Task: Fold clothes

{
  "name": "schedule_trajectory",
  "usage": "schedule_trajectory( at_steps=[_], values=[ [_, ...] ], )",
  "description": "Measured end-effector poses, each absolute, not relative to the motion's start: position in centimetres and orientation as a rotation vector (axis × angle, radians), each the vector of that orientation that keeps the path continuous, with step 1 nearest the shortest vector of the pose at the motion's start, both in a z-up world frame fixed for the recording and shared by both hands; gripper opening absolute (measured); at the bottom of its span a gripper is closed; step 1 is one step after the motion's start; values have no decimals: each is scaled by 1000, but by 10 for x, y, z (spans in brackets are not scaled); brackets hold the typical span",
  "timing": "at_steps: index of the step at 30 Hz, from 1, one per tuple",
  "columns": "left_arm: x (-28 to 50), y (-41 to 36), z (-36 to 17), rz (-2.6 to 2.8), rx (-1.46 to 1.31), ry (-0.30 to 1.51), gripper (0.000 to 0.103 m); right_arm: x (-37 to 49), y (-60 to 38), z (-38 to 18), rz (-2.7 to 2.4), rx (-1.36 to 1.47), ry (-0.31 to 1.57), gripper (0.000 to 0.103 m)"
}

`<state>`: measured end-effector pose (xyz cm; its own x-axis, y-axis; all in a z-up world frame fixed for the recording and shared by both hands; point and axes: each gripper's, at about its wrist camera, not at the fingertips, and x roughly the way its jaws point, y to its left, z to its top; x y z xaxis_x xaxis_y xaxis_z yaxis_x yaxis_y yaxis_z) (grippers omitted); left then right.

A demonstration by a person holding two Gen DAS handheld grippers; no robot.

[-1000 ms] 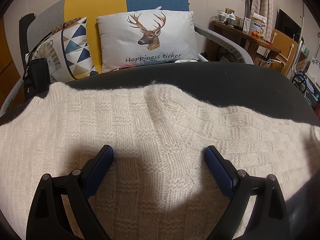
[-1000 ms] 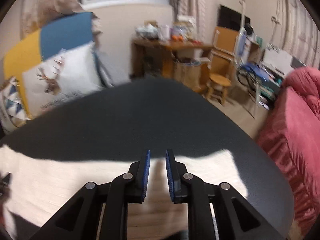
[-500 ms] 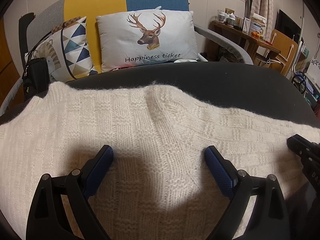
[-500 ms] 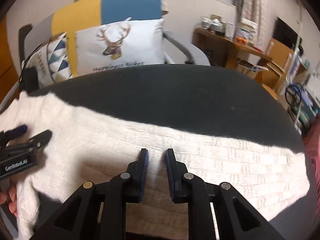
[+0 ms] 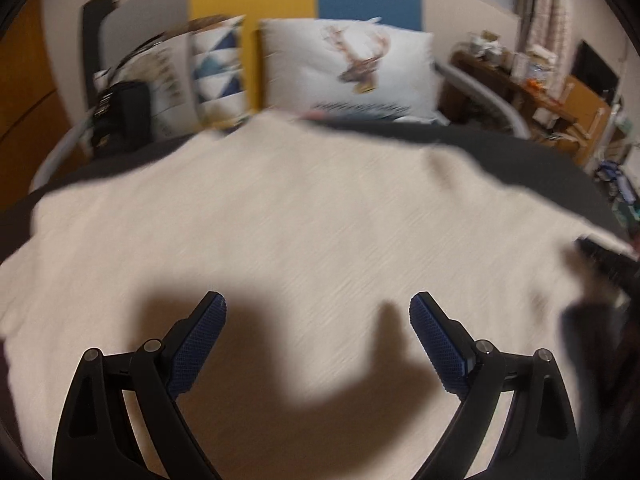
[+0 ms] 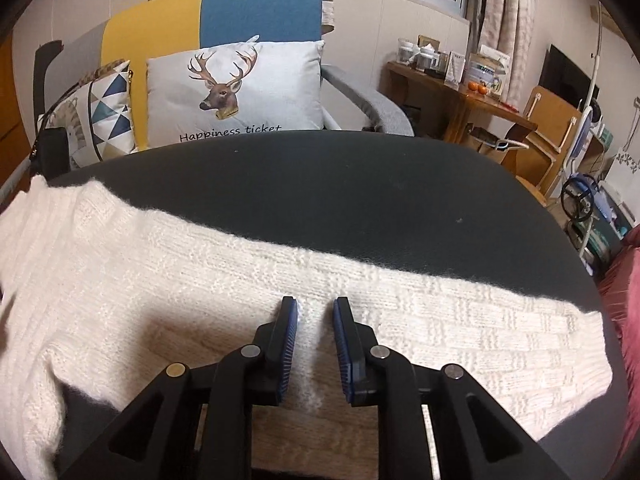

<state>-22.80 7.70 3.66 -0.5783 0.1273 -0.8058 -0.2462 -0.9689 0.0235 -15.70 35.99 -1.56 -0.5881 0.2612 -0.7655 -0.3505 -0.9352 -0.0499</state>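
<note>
So the left view went blurry just now and the cream chunky-knit sweater (image 5: 304, 240) fills more of it than half a second ago, so the left gripper (image 5: 318, 340), jaws spread wide and holding nothing, looks on the move over it. Right gripper (image 6: 314, 344) is nearly pressed together, a ridge of sleeve knit between its pads; can't tell if it's really pinched. Sweater lies flat on the dark round desk (image 6: 320, 184), long axis left-to-right across frame, sleeve cuff toward lower right

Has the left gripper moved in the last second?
Yes. The left gripper has swung left: the deer pillow sits further right in its view, and the picture is motion-blurred. It hangs open over the sweater.
</note>
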Motion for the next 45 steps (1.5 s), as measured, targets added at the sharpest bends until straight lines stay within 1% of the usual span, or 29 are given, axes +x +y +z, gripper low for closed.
schedule_trajectory(
  at_steps=[1, 2, 3, 5, 6, 7, 8, 9, 10, 11, 13, 16, 17, 19, 21, 26, 27, 29, 31, 32, 35, 37, 38, 39, 41, 42, 45],
  values=[
    [-223, 69, 33, 2618, -1338, 196, 95, -156, 359, -11, 2528, -1198, 159, 18],
    [-221, 64, 33, 2618, -1337, 167, 95, -151, 356, -3, 2560, -1176, 222, 21],
    [-218, 59, 34, 2618, -1334, 138, 95, -144, 349, 5, 2629, -1141, 320, 21],
    [-219, 61, 32, 2623, -1345, 149, 95, -131, 330, 20, 2783, -1101, 514, 21],
    [-219, 62, 31, 2625, -1351, 156, 95, -130, 318, 24, 2839, -1126, 552, 21],
    [-219, 66, 32, 2632, -1350, 189, 95, -129, 304, 27, 2893, -1157, 554, 21],
    [-219, 69, 35, 2633, -1338, 202, 95, -130, 291, 28, 2930, -1191, 525, 18],
    [-218, 72, 39, 2635, -1326, 215, 95, -132, 278, 28, 2962, -1225, 487, 18],
    [-212, 76, 45, 2622, -1275, 170, 95, -135, 270, 27, 2968, -1258, 451, 17],
    [-206, 79, 50, 2607, -1224, 125, 95, -139, 263, 24, 2967, -1290, 415, 12],
    [-184, 98, 55, 2520, -1160, 114, 95, -148, 259, 15, 2937, -1369, 396, 8],
    [-147, 132, 45, 2395, -1100, 305, 95, -162, 264, -3, 2871, -1506, 396, 6],
    [-136, 143, 35, 2373, -1085, 392, 95, -164, 266, -8, 2861, -1526, 389, 1],
    [-124, 156, 20, 2354, -1099, 514, 95, -163, 272, -11, 2860, -1494, 356, 0],
    [-124, 155, 20, 2362, -1097, 504, 96, -164, 277, -12, 2836, -1443, 286, 0],
    [-135, 147, 14, 2320, -1156, 385, 98, -168, 279, -14, 2832, -1407, 266, 0],
    [-136, 146, 15, 2316, -1160, 367, 98, -167, 280, -12, 2834, -1420, 285, 0],
    [-133, 147, 13, 2318, -1157, 371, 98, -164, 283, -5, 2820, -1431, 386, 4],
    [-132, 146, 11, 2318, -1157, 367, 98, -148, 277, 10, 2876, -1350, 480, 10],
    [-131, 144, 12, 2315, -1158, 353, 98, -142, 268, 17, 2921, -1335, 485, 10],
    [-132, 134, 18, 2350, -1157, 290, 98, -137, 235, 16, 2938, -1448, 338, 10],
    [-133, 118, 24, 2399, -1169, 210, 98, -137, 228, 8, 2905, -1482, 280, 10],
    [-135, 107, 26, 2416, -1181, 155, 98, -138, 229, -1, 2867, -1505, 277, 7],
    [-135, 97, 27, 2431, -1188, 111, 98, -138, 233, -6, 2861, -1495, 310, 7],
    [-133, 69, 32, 2483, -1180, 97, 98, -135, 241, -10, 2866, -1449, 378, 4],
    [-131, 56, 35, 2509, -1176, 91, 98, -133, 242, -11, 2863, -1438, 382, 4],
    [-127, 6, 37, 2624, -1159, 119, 98, -136, 236, -8, 2845, -1456, 280, 4]
  ],
)
